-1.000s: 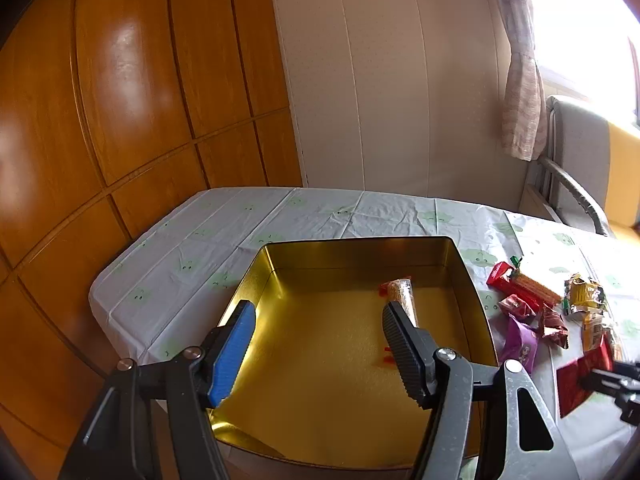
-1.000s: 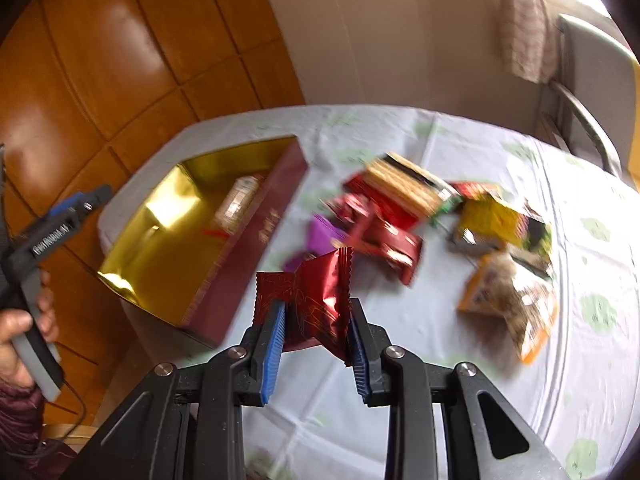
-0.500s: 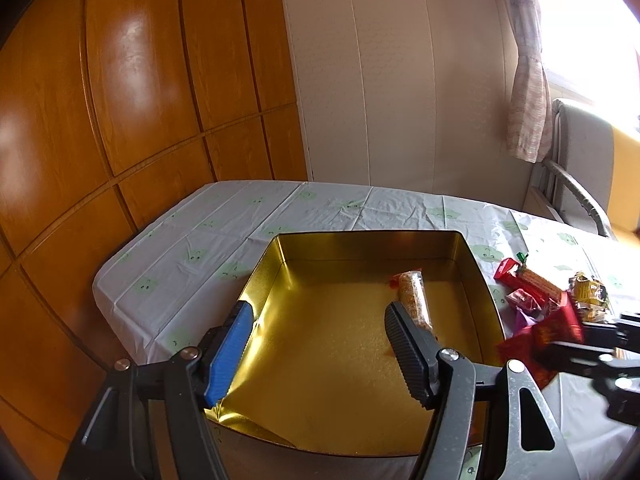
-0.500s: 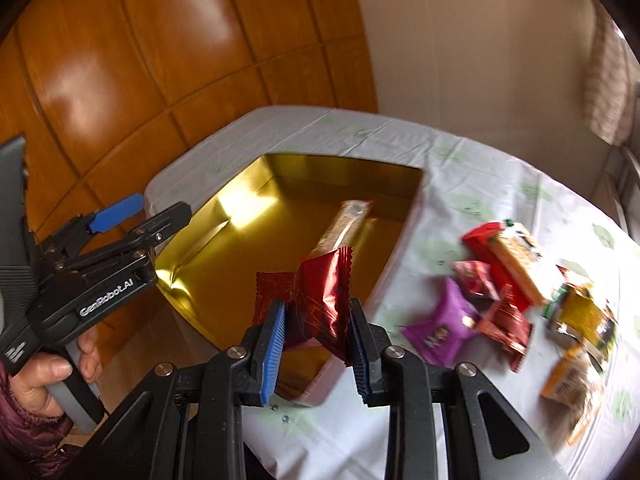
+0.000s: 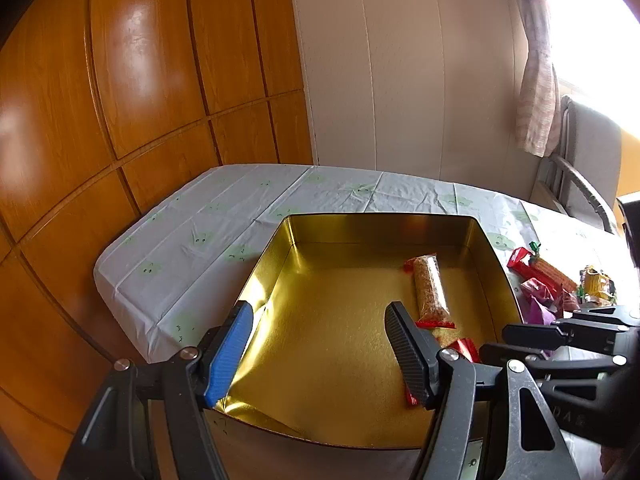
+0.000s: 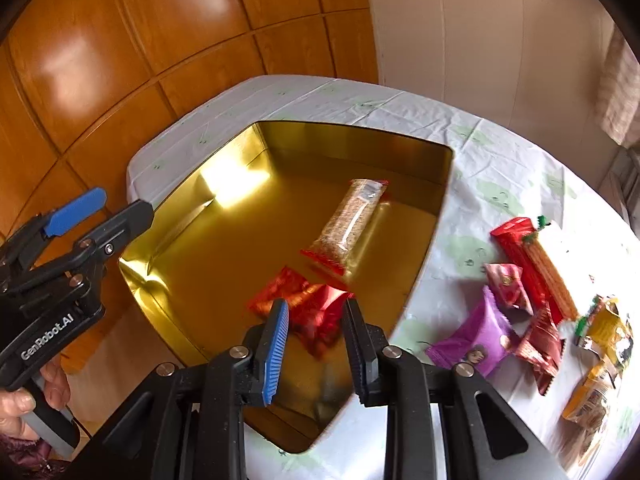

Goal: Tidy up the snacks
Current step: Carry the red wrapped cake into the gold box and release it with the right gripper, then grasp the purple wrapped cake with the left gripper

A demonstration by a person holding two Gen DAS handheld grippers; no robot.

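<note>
Snacks begin with the red foil packet (image 6: pixel 298 294), pinched between the fingers of the right gripper (image 6: pixel 315 308), whose jaws have just been closing a little tighter on it. The packet hangs over the near right part of the gold tin (image 5: pixel 380 218), low above its floor (its edges are blurred, so whether it touches the floor I cannot tell). The left gripper (image 5: pixel 319 312) stands with its jaws spread and nothing between them, poised over the tin's near left corner. A hand (image 6: pixel 24 408) holds its handle, outside the tin's left wall. Inside the tin, toward the far right wall, lies a clear-wrapped grain bar (image 5: pixel 430 288) with red ends. Outside the tin's right wall, loose on the pale tablecloth (image 5: pixel 200 240), sit a purple packet (image 6: pixel 476 336), a long red-and-orange bar (image 6: pixel 536 264) and several yellow packets (image 6: pixel 604 328). Beyond the tin's left side rises wood panelling (image 5: pixel 120 80).
</note>
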